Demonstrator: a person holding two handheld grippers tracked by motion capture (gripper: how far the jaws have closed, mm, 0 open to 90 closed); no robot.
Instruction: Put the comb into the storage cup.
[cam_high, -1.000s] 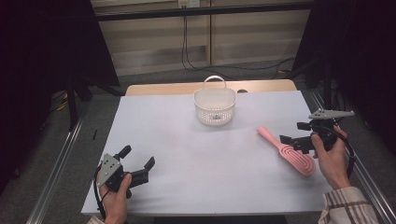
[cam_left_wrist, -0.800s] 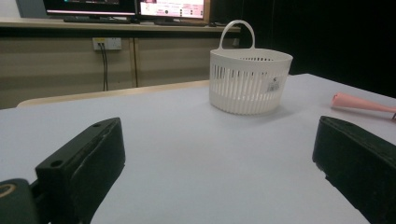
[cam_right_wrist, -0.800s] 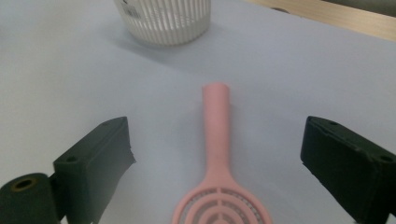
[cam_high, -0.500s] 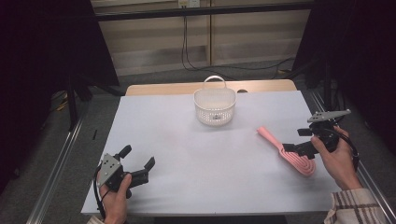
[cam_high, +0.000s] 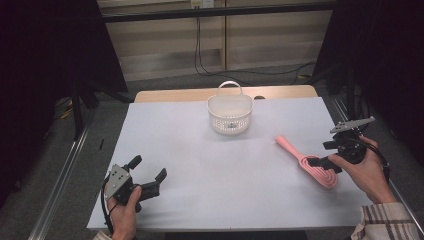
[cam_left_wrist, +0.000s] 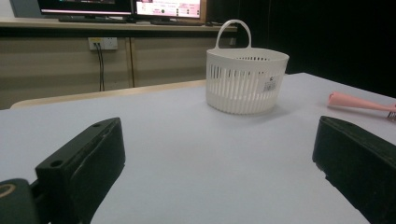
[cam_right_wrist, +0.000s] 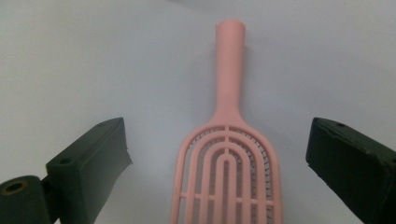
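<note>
Lowered over the slotted pink plastic hairbrush (cam_right_wrist: 227, 154), right hand-held gripper (cam_high: 325, 161) gapes wide, empty.

Count on the tabletop (cam_high: 200, 150): one white slotted basket (cam_high: 230, 114) with a single loop handle, at 12 o'clock. One pink vented hairbrush (cam_high: 307, 162), at 3 o'clock. Two handheld grippers: left gripper (cam_high: 148, 168) at 8 o'clock, right gripper (cam_high: 320, 162) at 3 o'clock.
</note>
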